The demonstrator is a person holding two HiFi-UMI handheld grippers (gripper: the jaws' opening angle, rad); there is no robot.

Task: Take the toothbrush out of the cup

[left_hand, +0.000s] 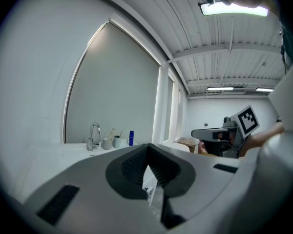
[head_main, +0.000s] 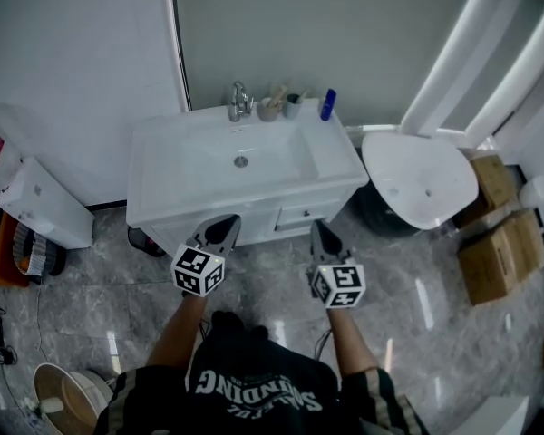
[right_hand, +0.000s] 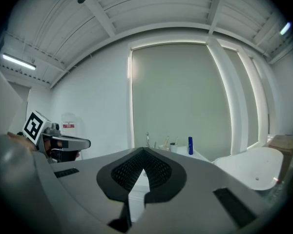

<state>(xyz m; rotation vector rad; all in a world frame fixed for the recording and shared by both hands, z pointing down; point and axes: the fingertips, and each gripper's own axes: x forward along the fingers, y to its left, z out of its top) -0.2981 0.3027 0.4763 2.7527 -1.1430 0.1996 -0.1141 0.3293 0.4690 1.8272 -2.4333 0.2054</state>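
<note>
Two cups stand at the back rim of a white sink vanity (head_main: 163,202), beside the faucet (head_main: 240,102). A pale cup (head_main: 270,110) holds a brush-like thing, and from a grey cup (head_main: 293,107) a thin toothbrush (head_main: 299,95) sticks up. The same cups show small and far in the left gripper view (left_hand: 117,141) and the right gripper view (right_hand: 174,146). My left gripper (head_main: 229,220) (left_hand: 147,147) and right gripper (head_main: 316,227) (right_hand: 143,151) hover side by side before the vanity's front edge, well short of the cups. Both are shut and hold nothing.
A blue bottle (head_main: 327,104) stands right of the cups. A white oval fixture (head_main: 426,181) sits right of the vanity, with cardboard boxes (head_main: 497,254) beyond it. A white bin (head_main: 43,205) stands at the left on the grey tiled floor.
</note>
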